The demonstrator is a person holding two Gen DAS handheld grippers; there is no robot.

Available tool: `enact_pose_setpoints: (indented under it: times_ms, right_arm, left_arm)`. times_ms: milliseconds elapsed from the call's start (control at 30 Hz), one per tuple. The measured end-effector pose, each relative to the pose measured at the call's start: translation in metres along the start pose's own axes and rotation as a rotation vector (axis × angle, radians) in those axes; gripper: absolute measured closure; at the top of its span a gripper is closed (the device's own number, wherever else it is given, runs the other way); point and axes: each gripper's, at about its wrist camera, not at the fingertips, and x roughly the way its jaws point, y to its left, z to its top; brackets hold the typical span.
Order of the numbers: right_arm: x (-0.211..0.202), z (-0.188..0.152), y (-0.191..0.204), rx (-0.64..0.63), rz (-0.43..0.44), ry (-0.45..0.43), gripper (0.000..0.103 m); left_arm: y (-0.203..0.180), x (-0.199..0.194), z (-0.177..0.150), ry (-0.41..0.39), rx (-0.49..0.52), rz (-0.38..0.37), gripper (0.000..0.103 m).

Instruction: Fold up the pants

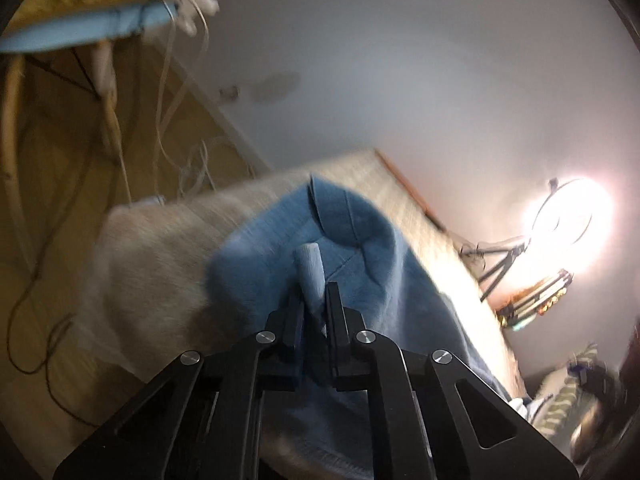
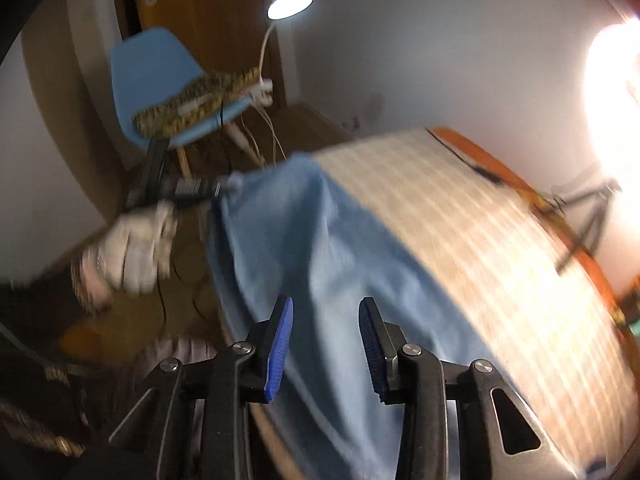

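Observation:
The light blue pants (image 1: 280, 264) hang bunched over a beige checked surface (image 1: 392, 192). My left gripper (image 1: 314, 296) is shut on a fold of the pants' edge and holds it up. In the right wrist view the pants (image 2: 344, 264) drape along the left side of the checked surface (image 2: 480, 232). The left gripper (image 2: 228, 186), in a white-gloved hand (image 2: 136, 248), holds the far corner lifted. My right gripper (image 2: 326, 312) is open with blue pads (image 2: 280, 344), above the cloth and holding nothing.
A blue chair (image 2: 160, 84) with a patterned cloth and a desk lamp (image 2: 290, 4) stand behind on the wooden floor, with loose cables (image 1: 120, 140). A bright ring light on a tripod (image 1: 560, 224) stands at the right by the white wall.

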Motion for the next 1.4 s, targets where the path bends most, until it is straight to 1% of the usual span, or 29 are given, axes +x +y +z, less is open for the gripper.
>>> enact_pose_setpoints:
  times_ms: [33, 100, 167, 267, 367, 433, 500, 567, 600, 633, 667, 700, 733, 767, 800, 833, 900, 933, 1000, 1033, 1067, 1133, 1200, 1233, 1267, 1300, 1333, 1367, 1400]
  right_arm:
    - [0.012, 0.016, -0.005, 0.006, 0.019, -0.01, 0.067]
    - [0.039, 0.045, -0.014, 0.014, 0.045, -0.022, 0.067]
    - [0.076, 0.074, -0.019, 0.016, 0.094, -0.017, 0.067]
    - [0.138, 0.111, -0.021, -0.001, 0.12, 0.012, 0.067]
    - [0.196, 0.14, -0.023, 0.027, 0.161, 0.046, 0.067]
    - [0.229, 0.156, -0.021, 0.024, 0.167, 0.063, 0.067]
    - [0.262, 0.169, -0.015, 0.013, 0.181, 0.092, 0.067]
    - [0.286, 0.173, -0.011, 0.008, 0.185, 0.123, 0.067]
    - [0.297, 0.176, -0.01, 0.006, 0.178, 0.133, 0.067]
    - [0.309, 0.177, -0.009, 0.006, 0.172, 0.146, 0.067]
    - [0.318, 0.178, -0.007, 0.007, 0.174, 0.154, 0.067]
    - [0.324, 0.178, -0.006, 0.008, 0.175, 0.162, 0.067]
    - [0.331, 0.177, -0.005, 0.007, 0.173, 0.169, 0.067]
    - [0.336, 0.175, -0.003, 0.003, 0.174, 0.174, 0.076]
    - [0.337, 0.174, -0.004, -0.007, 0.175, 0.176, 0.082]
    - [0.337, 0.173, -0.001, -0.022, 0.153, 0.167, 0.086]
    - [0.332, 0.174, 0.002, -0.049, 0.134, 0.154, 0.099]
    - [0.328, 0.175, 0.003, -0.059, 0.121, 0.142, 0.103]
    - [0.32, 0.178, 0.003, -0.062, 0.1, 0.106, 0.103]
    - [0.315, 0.181, 0.001, -0.047, 0.093, 0.078, 0.103]
    - [0.312, 0.183, -0.001, -0.031, 0.097, 0.061, 0.103]
    - [0.31, 0.185, -0.001, -0.013, 0.108, 0.049, 0.103]
    - [0.315, 0.186, 0.003, -0.036, 0.065, 0.064, 0.101]
    - [0.317, 0.185, 0.005, -0.033, 0.045, 0.079, 0.098]
    - [0.318, 0.186, 0.005, -0.019, 0.048, 0.089, 0.097]
    - [0.316, 0.186, 0.002, 0.003, 0.051, 0.094, 0.09]
    - [0.31, 0.185, 0.0, 0.019, 0.052, 0.083, 0.085]
    - [0.303, 0.184, -0.002, 0.025, 0.05, 0.07, 0.078]
    - [0.295, 0.183, -0.004, 0.029, 0.046, 0.057, 0.077]
  left_arm:
    - [0.003, -0.008, -0.003, -0.016, 0.01, 0.013, 0.095]
    - [0.006, -0.01, -0.005, -0.016, 0.021, 0.025, 0.095]
    - [0.007, -0.01, -0.008, -0.01, 0.05, 0.045, 0.095]
    - [0.004, -0.013, -0.01, -0.032, 0.101, 0.079, 0.095]
    - [0.001, -0.018, -0.012, -0.062, 0.136, 0.099, 0.095]
    - [-0.001, -0.02, -0.014, -0.074, 0.155, 0.102, 0.095]
    - [0.0, -0.019, -0.014, -0.061, 0.161, 0.095, 0.095]
    - [0.004, -0.015, -0.012, -0.032, 0.147, 0.082, 0.095]
    - [0.006, -0.013, -0.011, -0.022, 0.135, 0.084, 0.093]
    - [0.009, -0.011, -0.008, -0.011, 0.11, 0.087, 0.084]
    - [0.01, -0.007, -0.006, -0.003, 0.092, 0.086, 0.078]
    - [0.012, -0.005, -0.003, -0.001, 0.078, 0.084, 0.073]
    - [0.013, -0.002, -0.002, -0.008, 0.08, 0.092, 0.075]
    - [0.013, 0.0, -0.001, -0.009, 0.087, 0.1, 0.077]
    - [0.013, 0.001, -0.001, -0.01, 0.095, 0.108, 0.09]
    - [0.012, 0.001, -0.001, -0.017, 0.103, 0.109, 0.091]
    - [0.008, -0.004, -0.002, -0.045, 0.119, 0.111, 0.094]
    - [0.005, -0.009, -0.004, -0.07, 0.141, 0.125, 0.094]
    - [0.004, -0.015, -0.007, -0.098, 0.155, 0.152, 0.095]
    - [0.006, -0.017, -0.007, -0.11, 0.148, 0.174, 0.095]
    - [0.009, -0.017, -0.007, -0.113, 0.14, 0.179, 0.095]
    - [0.018, -0.009, -0.006, -0.068, 0.129, 0.21, 0.089]
    - [0.023, -0.004, -0.003, -0.023, 0.106, 0.238, 0.071]
    - [0.029, -0.006, 0.0, -0.014, 0.078, 0.233, 0.067]
    - [0.031, -0.009, 0.002, -0.014, 0.067, 0.232, 0.066]
    - [0.033, -0.014, 0.004, -0.018, 0.062, 0.244, 0.066]
    - [0.033, -0.02, 0.008, -0.026, 0.068, 0.255, 0.066]
    - [0.032, -0.027, 0.008, -0.036, 0.075, 0.258, 0.066]
    - [0.031, -0.032, 0.011, -0.045, 0.081, 0.256, 0.066]
